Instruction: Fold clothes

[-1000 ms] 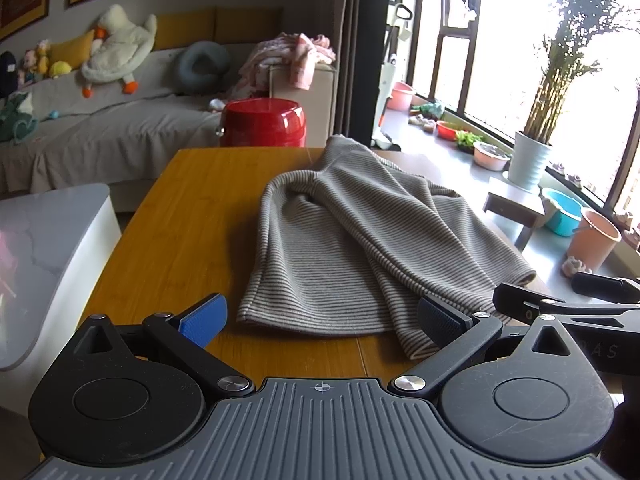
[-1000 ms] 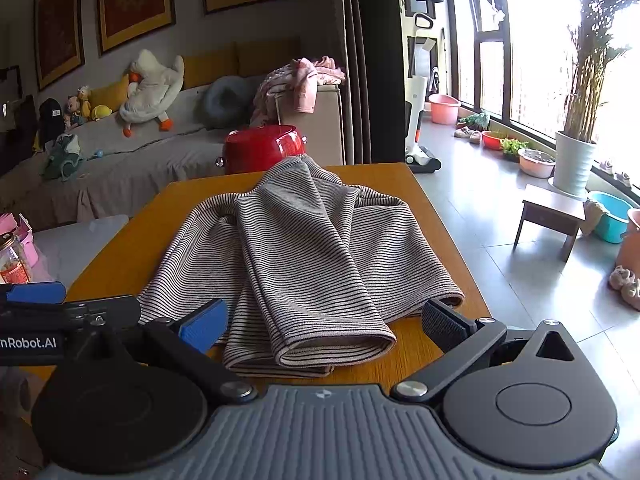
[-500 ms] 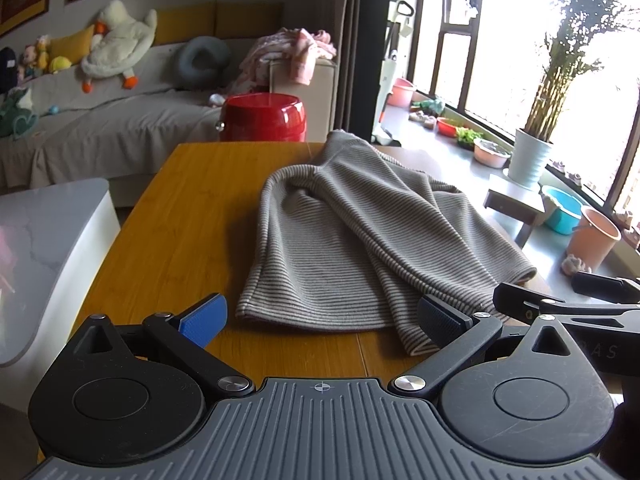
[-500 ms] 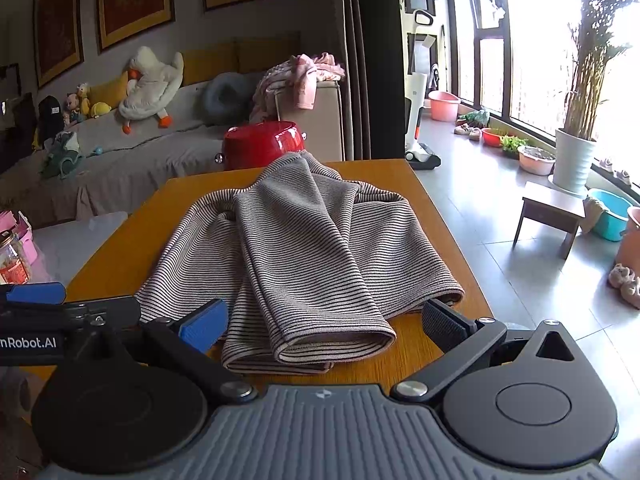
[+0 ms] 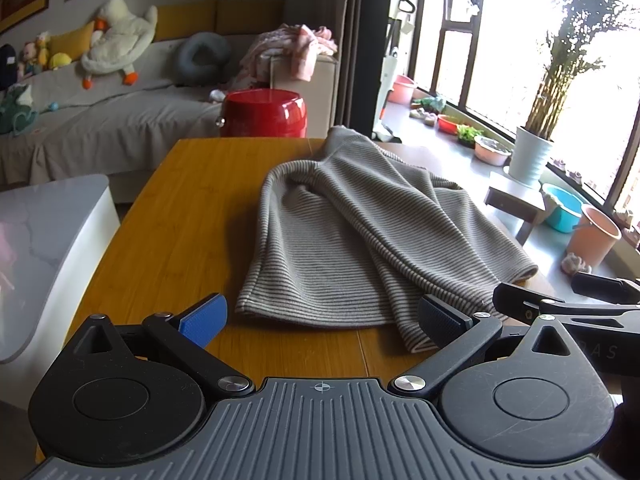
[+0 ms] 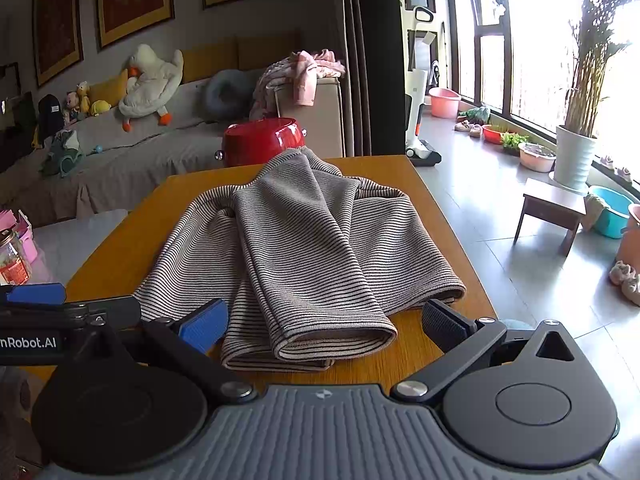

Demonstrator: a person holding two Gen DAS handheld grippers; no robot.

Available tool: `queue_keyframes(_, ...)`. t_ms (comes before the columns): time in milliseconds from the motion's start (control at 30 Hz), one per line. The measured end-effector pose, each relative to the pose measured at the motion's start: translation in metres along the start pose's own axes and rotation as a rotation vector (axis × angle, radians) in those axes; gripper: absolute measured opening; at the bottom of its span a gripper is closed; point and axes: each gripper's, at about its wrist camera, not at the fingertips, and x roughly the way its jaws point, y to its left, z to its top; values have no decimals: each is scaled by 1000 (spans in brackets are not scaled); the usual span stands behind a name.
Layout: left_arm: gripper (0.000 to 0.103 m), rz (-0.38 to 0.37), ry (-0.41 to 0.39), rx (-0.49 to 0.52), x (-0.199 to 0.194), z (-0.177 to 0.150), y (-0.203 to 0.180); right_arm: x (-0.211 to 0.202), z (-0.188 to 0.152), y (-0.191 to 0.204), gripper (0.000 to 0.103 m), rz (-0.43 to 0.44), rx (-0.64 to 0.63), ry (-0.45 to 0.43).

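A grey striped knit garment (image 5: 352, 236) lies loosely folded on the wooden table (image 5: 188, 216), its sleeves laid over the body toward the near edge. In the right wrist view the same garment (image 6: 316, 248) fills the table's middle, with a doubled sleeve end nearest me. My left gripper (image 5: 320, 318) is open at the garment's near hem, nothing between its fingers. My right gripper (image 6: 324, 320) is open too, its fingers straddling the sleeve end without touching it. Each gripper shows at the edge of the other's view.
A red pot (image 5: 264, 114) stands beyond the table's far edge. A white marble-topped table (image 5: 40, 240) is close on the left. A sofa with plush toys (image 5: 116, 52) lines the back wall. A small stool (image 6: 554, 210), basins and a potted plant (image 6: 576, 156) are on the floor to the right.
Both cameras have tilted or dropped slightly, so the garment sits a little higher in view. The garment itself has not moved and both grippers stay open.
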Motion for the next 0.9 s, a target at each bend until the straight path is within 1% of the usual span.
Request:
queue_keyframes(600, 103, -2, 17, -8, 3, 0, 2, 4, -1, 0, 103, 3, 2, 14)
queue_keyframes(900, 103, -4, 49, -33, 14, 2, 9, 16, -3, -5, 103, 26, 5, 41)
